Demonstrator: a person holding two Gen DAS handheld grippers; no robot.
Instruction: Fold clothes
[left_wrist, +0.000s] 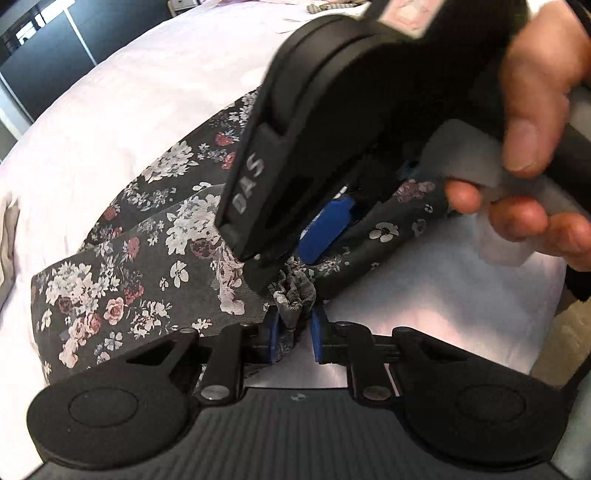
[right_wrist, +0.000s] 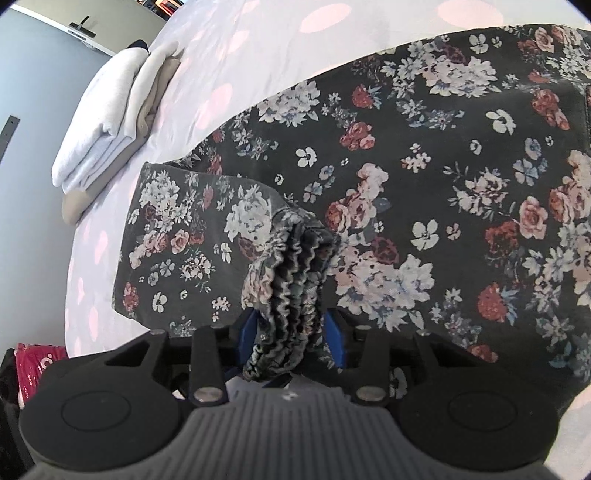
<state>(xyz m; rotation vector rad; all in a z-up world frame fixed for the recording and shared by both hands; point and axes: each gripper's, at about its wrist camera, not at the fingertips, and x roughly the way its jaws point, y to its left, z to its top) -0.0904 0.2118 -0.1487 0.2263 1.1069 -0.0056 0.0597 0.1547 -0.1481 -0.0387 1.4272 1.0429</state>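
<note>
A dark grey floral garment (left_wrist: 122, 273) lies on the bed, with its gathered elastic edge (left_wrist: 293, 295) bunched up. In the left wrist view my left gripper (left_wrist: 295, 338) is shut on that bunched edge, which passes between its blue pads (left_wrist: 275, 336). Directly above it, a hand (left_wrist: 535, 122) holds my right gripper (left_wrist: 295, 258) over the same bunch. In the right wrist view the right gripper (right_wrist: 291, 336) is shut on the ruffled elastic band (right_wrist: 291, 291), and the floral garment (right_wrist: 424, 184) spreads flat beyond it.
The bed has a pale sheet with pink dots (right_wrist: 221, 99). A folded stack of white and beige clothes (right_wrist: 107, 122) sits near its far left edge. A red bag (right_wrist: 37, 363) lies on the floor at lower left. Dark furniture (left_wrist: 48, 62) stands beyond the bed.
</note>
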